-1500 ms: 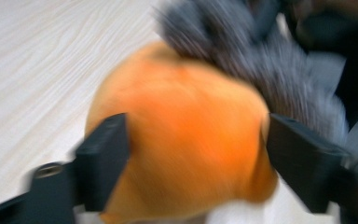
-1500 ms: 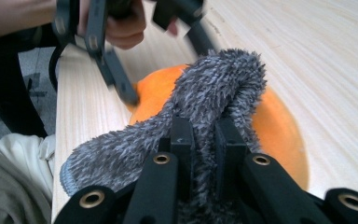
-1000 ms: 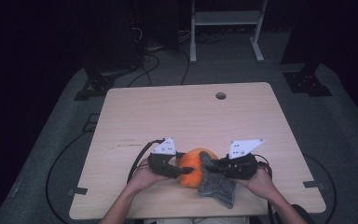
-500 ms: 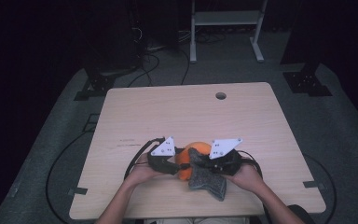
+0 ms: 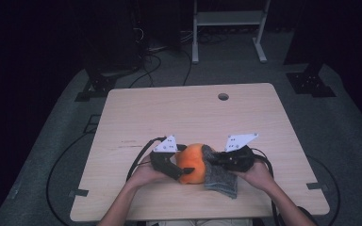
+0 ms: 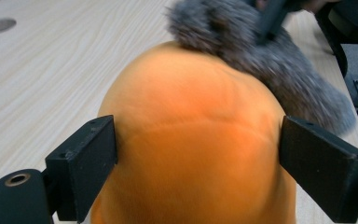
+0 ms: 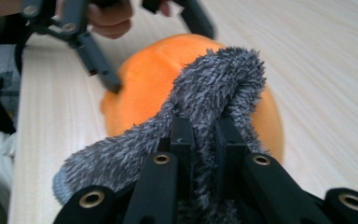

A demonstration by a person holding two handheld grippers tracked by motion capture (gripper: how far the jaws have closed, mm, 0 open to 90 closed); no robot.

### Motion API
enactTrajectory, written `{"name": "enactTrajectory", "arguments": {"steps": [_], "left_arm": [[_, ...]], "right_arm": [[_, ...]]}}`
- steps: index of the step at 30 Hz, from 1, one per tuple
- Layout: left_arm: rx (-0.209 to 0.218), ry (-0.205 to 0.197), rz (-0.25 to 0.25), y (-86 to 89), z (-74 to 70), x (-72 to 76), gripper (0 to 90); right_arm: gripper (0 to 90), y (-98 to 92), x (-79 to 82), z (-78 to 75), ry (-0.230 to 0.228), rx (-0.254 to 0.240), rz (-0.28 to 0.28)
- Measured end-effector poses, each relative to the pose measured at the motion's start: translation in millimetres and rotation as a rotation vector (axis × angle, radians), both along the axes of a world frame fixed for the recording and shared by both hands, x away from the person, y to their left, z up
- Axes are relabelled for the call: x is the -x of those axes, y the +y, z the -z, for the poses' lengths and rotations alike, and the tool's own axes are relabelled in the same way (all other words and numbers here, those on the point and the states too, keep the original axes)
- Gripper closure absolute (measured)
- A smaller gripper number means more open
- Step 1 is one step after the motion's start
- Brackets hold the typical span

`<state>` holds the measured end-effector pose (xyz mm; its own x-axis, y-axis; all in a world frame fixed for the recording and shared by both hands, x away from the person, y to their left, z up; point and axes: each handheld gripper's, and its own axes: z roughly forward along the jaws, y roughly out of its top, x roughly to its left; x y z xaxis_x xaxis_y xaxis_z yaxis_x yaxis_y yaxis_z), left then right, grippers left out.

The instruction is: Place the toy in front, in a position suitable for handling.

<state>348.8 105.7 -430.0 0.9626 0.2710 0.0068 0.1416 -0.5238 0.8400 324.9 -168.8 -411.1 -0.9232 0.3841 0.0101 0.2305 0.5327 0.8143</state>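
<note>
high view: a person sits at a wooden table (image 5: 169,108), a gripper in each hand. near the front edge lies an orange plush ball (image 5: 191,163) with a grey fuzzy sock (image 5: 219,176) draped against its right side. the left gripper (image 5: 176,170) sits at the ball's left, the right gripper (image 5: 215,160) at its right, pinching the sock.

left gripper view: the jaws have just been opening and now stand wide, one either side of the ball (image 6: 191,140), just beside it or barely touching, with no firm squeeze. the sock (image 6: 261,70) lies over the ball's far side.

right gripper view: the jaws are closed tight on a fold of the sock (image 7: 214,98), lifted over the ball (image 7: 149,79).

the step in hand seems to be drawing the sock over the ball. next, the left gripper likely needs to steady the ball again while the right pulls the sock further across.
</note>
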Motion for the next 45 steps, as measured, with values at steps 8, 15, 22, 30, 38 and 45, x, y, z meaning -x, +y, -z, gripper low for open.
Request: {"name": "enactTrajectory", "arguments": {"steps": [8,15,22,30,38,45], "left_arm": [[0.005,-0.037,-0.001,6.4,3.5,2.2,30.4],[0.008,-0.103,0.056,-1.4,5.1,8.8,33.9],[0.024,-0.103,0.075,3.7,8.4,9.2,34.3],[0.039,-0.110,0.079,2.6,8.2,9.5,33.9],[0.036,-0.123,0.099,4.2,7.7,8.9,33.2],[0.042,-0.049,0.014,1.6,8.1,1.4,18.7]], "right_arm": [[80.0,-22.5,2.7,18.7,0.049,0.064,0.039],[79.9,-33.9,4.2,0.5,0.052,-0.051,0.023],[80.2,-18.1,-10.6,3.5,0.072,-0.086,0.004],[80.2,-43.7,-0.1,17.2,0.120,-0.024,0.040],[80.3,-26.3,-19.1,9.4,0.131,-0.097,0.005],[80.2,-41.1,-8.6,26.8,0.174,-0.055,0.028]]}}
